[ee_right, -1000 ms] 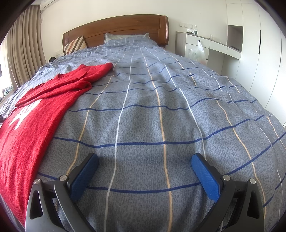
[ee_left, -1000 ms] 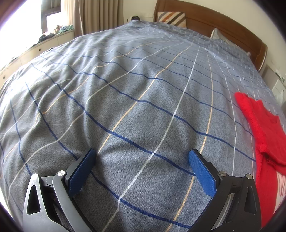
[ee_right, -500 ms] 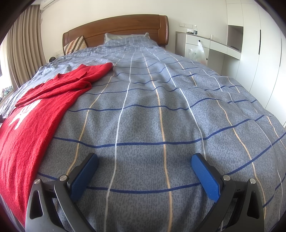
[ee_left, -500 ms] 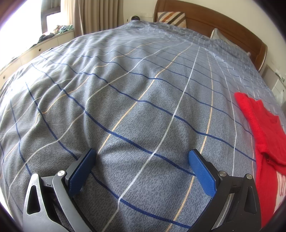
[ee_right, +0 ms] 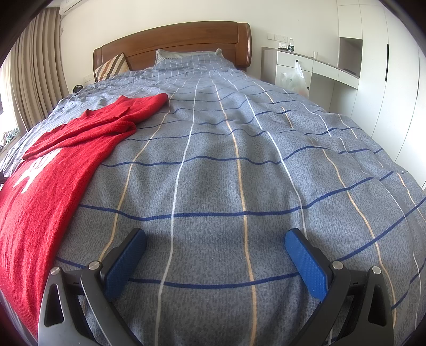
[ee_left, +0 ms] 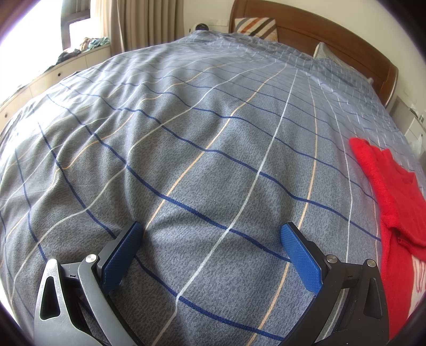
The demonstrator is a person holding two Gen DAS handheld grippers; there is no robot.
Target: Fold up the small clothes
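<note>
A red knit sweater (ee_right: 61, 165) with a white print lies spread on the grey checked bed cover (ee_right: 226, 165), on the left of the right wrist view. In the left wrist view the sweater (ee_left: 394, 202) lies at the right edge. My left gripper (ee_left: 211, 234) is open and empty, low over bare cover to the left of the sweater. My right gripper (ee_right: 215, 239) is open and empty, low over bare cover to the right of the sweater. Neither gripper touches the sweater.
A wooden headboard (ee_right: 175, 40) and pillows (ee_right: 189, 57) stand at the far end of the bed. A white desk unit (ee_right: 314, 71) and wardrobe (ee_right: 394, 66) are on the right. Curtains (ee_left: 143, 24) and a window bench with clothes (ee_left: 80, 50) are on the left.
</note>
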